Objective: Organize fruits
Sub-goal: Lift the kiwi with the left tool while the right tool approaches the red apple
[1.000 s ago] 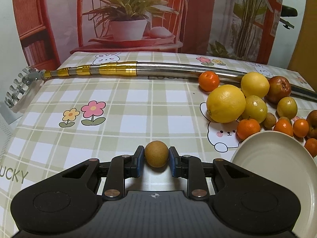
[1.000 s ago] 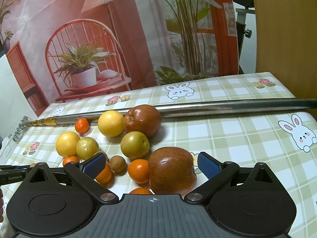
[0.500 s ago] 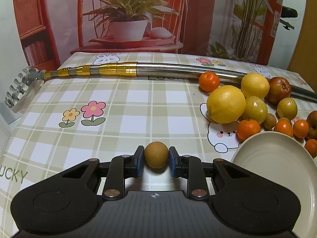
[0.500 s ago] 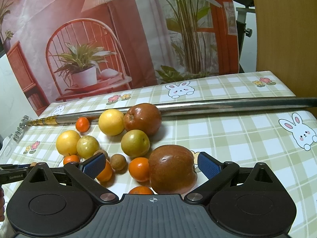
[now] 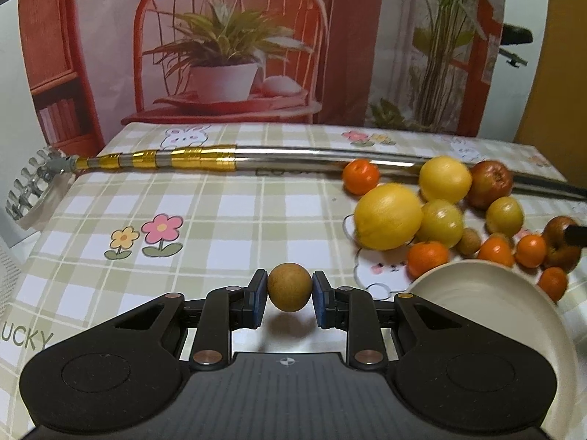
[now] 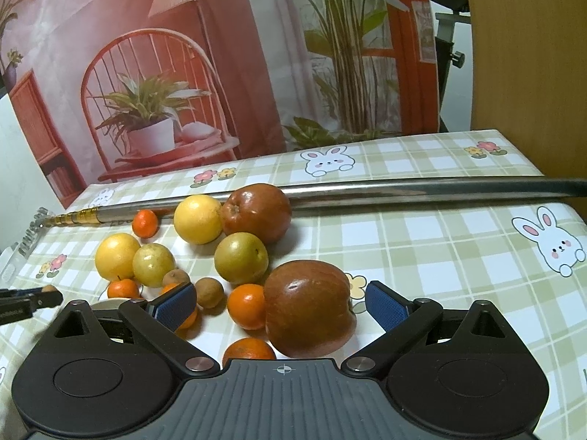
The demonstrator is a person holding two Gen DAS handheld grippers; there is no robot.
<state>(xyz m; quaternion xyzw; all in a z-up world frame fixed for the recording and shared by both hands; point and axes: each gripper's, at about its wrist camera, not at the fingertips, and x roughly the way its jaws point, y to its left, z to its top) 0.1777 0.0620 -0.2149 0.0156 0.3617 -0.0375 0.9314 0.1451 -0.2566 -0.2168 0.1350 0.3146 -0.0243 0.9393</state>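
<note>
- Left gripper [image 5: 290,299] is clamped on a small brown longan [image 5: 290,292], lifted clear of the tablecloth [image 5: 234,227] near its front edge; its shadow falls below.
- Open cloth runs toward the left edge; cream plate [image 5: 513,315] sits just right.
- Right gripper [image 6: 279,302]: fingers apart around a red apple [image 6: 308,308], not touching.
- Against a second ago: longan sits higher, fruit pile shifted right in the left view.
</note>
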